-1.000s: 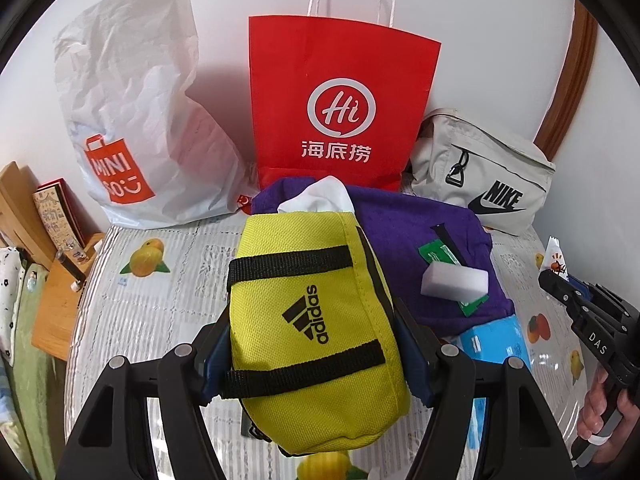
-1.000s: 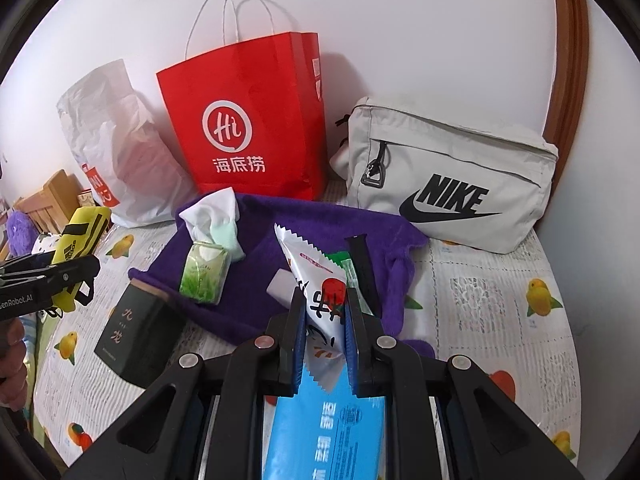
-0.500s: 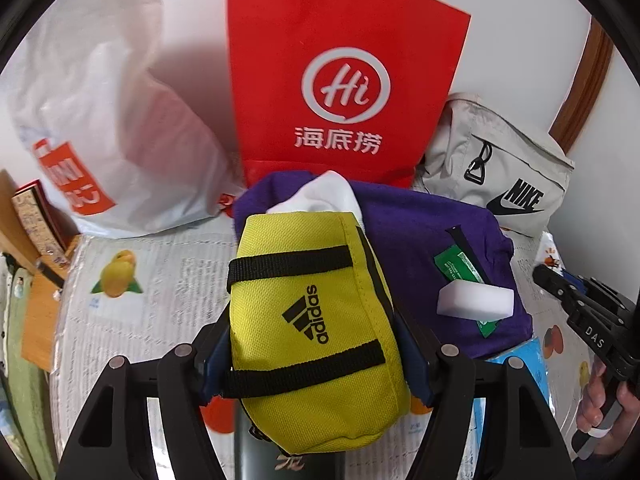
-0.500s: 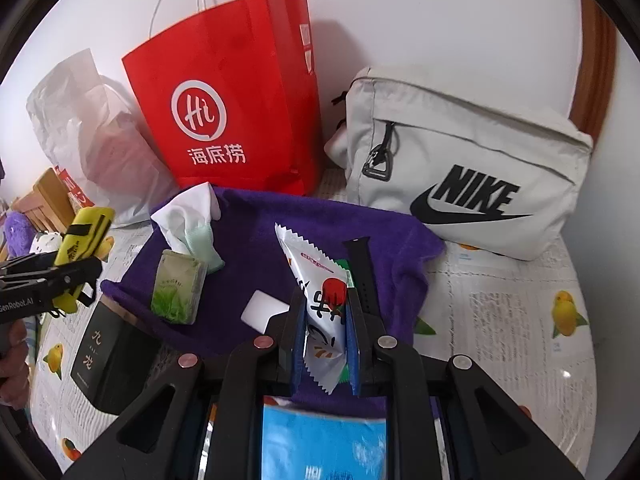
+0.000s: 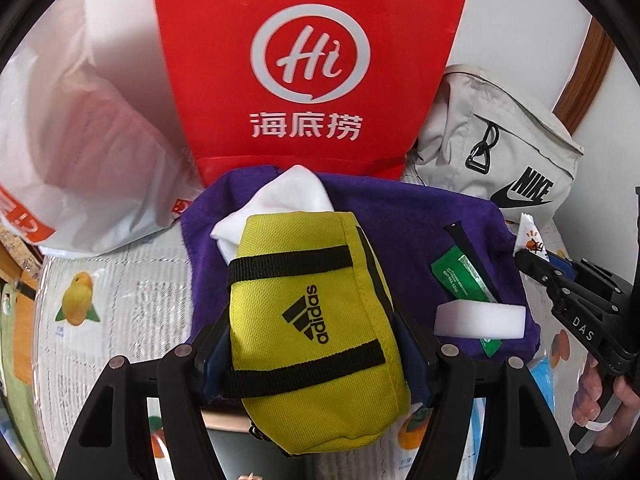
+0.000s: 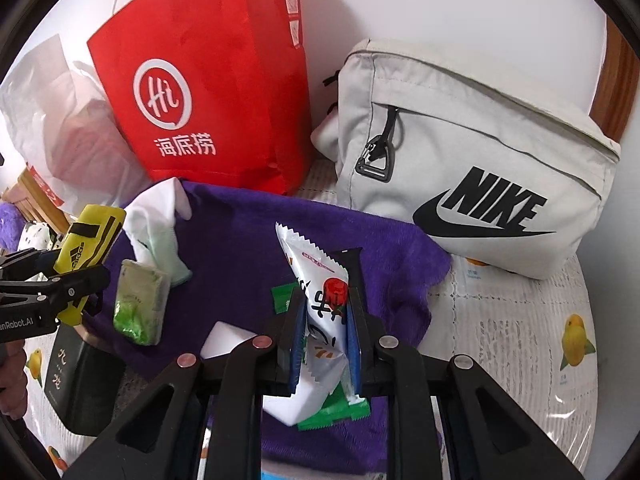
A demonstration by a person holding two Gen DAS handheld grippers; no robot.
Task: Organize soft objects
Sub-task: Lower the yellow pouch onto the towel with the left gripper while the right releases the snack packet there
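My left gripper is shut on a yellow Adidas pouch, held above a purple towel on the table. The same pouch and left gripper show at the left edge of the right wrist view. My right gripper is shut on a white snack packet with a red print, its top sticking up over the purple towel. That packet's tip and the right gripper appear at the right of the left wrist view. On the towel lie a white cloth, a green tissue pack and a white sponge block.
A red paper bag stands behind the towel against the wall, a white plastic bag to its left, a grey Nike bag to its right. A black box sits at the towel's left front. A black strap and green sachet lie on the towel.
Both grippers have moved forward and down toward the bags at the wall, each still holding its item. The red bag and the Nike bag loom larger.
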